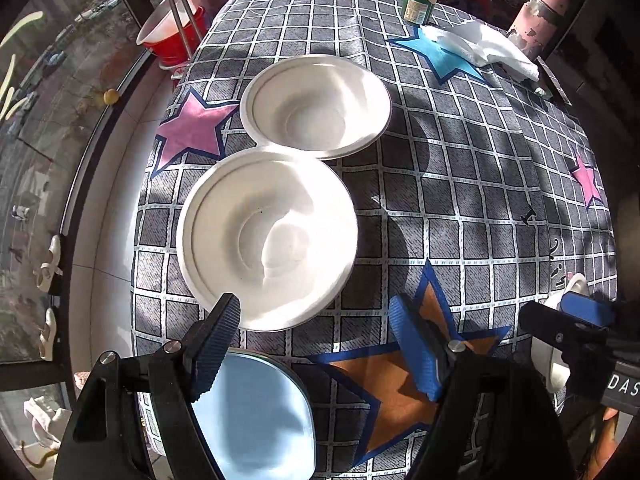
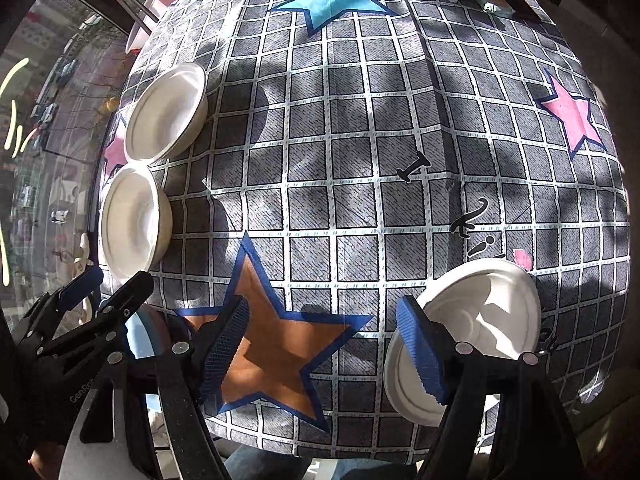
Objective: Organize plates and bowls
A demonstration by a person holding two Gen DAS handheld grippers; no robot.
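White round bowls on checked tablecloth

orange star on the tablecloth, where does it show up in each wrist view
Left wrist view: the orange star is at bottom centre-right, partly behind the right finger of the open left claw.
Right wrist view: the orange star is at bottom centre, between the fingers of the open right claw.
Shared landmark: the two white bowls side by side, upper left of the star, nearer bowl.
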